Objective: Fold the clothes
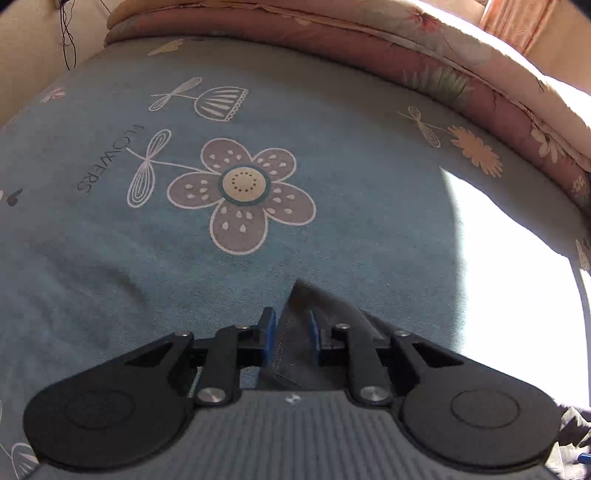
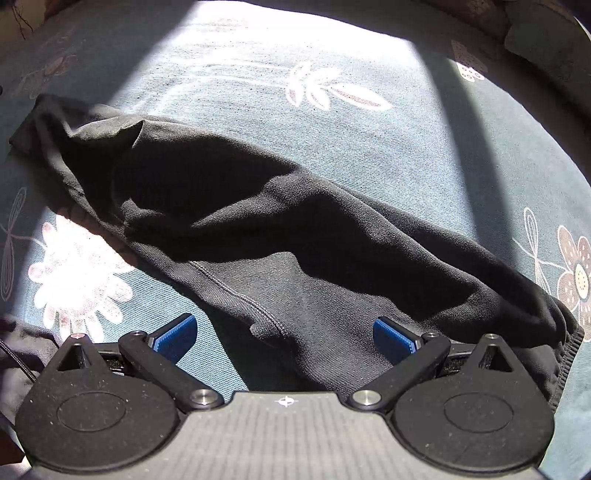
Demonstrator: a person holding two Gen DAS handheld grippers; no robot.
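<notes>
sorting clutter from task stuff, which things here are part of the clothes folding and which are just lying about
Part of the job:
- black garment
- left gripper, pinching a dark fabric edge
- right gripper, open over the garment

Just there:
- blue flowered bedsheet
- pink floral quilt
- thin dark cord

One word to read here: "FLOWERS" (image 1: 108, 158), printed in dark capitals, running sideways on the blue bedsheet (image 1: 369, 206), just beside the big mauve flower print (image 1: 242, 194). Nothing else legible.
</notes>
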